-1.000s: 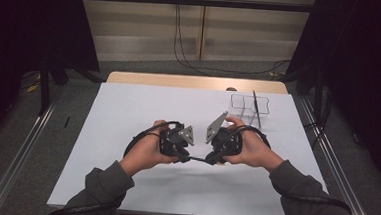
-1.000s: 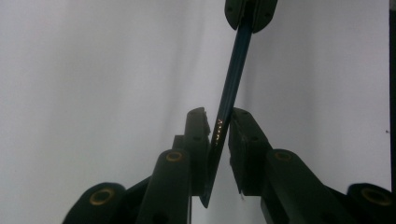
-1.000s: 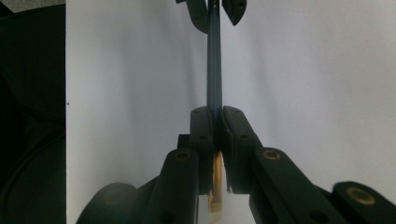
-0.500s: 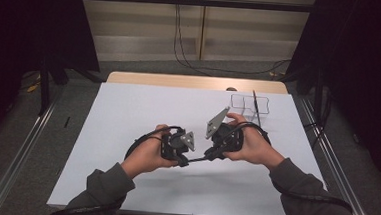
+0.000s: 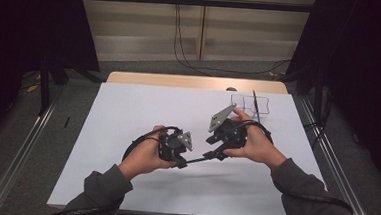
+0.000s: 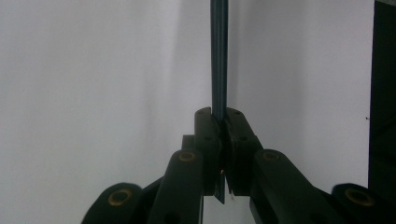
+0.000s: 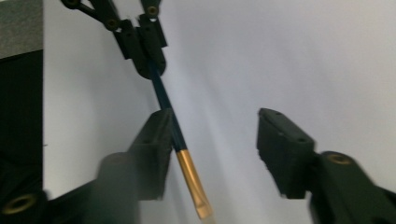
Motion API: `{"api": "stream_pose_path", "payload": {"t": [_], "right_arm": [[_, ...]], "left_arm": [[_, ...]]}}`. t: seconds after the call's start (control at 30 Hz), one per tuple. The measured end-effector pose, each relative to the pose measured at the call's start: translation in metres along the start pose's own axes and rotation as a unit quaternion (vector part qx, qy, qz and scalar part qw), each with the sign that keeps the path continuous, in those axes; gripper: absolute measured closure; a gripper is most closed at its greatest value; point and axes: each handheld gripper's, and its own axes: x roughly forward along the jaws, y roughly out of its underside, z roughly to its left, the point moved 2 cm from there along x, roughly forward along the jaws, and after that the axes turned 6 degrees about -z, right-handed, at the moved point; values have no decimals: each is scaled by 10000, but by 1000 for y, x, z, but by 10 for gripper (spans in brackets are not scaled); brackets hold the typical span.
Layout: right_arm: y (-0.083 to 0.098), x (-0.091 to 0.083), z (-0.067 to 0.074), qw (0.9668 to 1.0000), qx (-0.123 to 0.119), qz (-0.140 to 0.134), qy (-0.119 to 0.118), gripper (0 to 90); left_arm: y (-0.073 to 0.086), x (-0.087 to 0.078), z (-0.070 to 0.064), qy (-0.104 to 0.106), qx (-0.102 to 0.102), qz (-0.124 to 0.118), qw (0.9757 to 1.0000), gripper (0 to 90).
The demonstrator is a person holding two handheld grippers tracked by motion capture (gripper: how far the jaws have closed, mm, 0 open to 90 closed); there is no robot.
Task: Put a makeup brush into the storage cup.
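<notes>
Brush [image 7: 180, 140] clamped in left gripper [image 6: 219, 122]; right gripper [image 7: 212, 135] jaws just opened, brush against one.

Overhead lighting: white-covered table [image 5: 143, 109] brightly lit, surroundings dim; soft shadows cast below forearms; near black tool jaws blurred.

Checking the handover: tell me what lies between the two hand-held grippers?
A thin dark-handled paintbrush with a gold ferrule spans them in the right gripper view: left hand-held gripper clamps its handle, right hand-held gripper's jaws just opened around it.

Cut off at 6 o'clock: tip of the thin dark-blue, gold-ferruled brush [image 7: 180, 140]; near jaw blurred.
</notes>
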Motion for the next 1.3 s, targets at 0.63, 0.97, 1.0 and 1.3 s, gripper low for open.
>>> {"api": "stream_pose_path", "payload": {"t": [0.63,0.97,1.0,1.3], "right_arm": [[14,-18,-17,9966,543,-528,311,139],[24,-21,-22,9945,699,-724,300,138],[25,-22,-22,9940,750,-721,351,139],[29,-25,-24,9914,820,-949,380,134]], "left_arm": [[24,-13,8,-140,-518,-202,9984,853],[31,-17,11,-181,-661,-497,9964,853],[32,-17,11,-245,-704,-520,9959,853],[38,-21,13,-257,-909,-892,9915,853]]}}
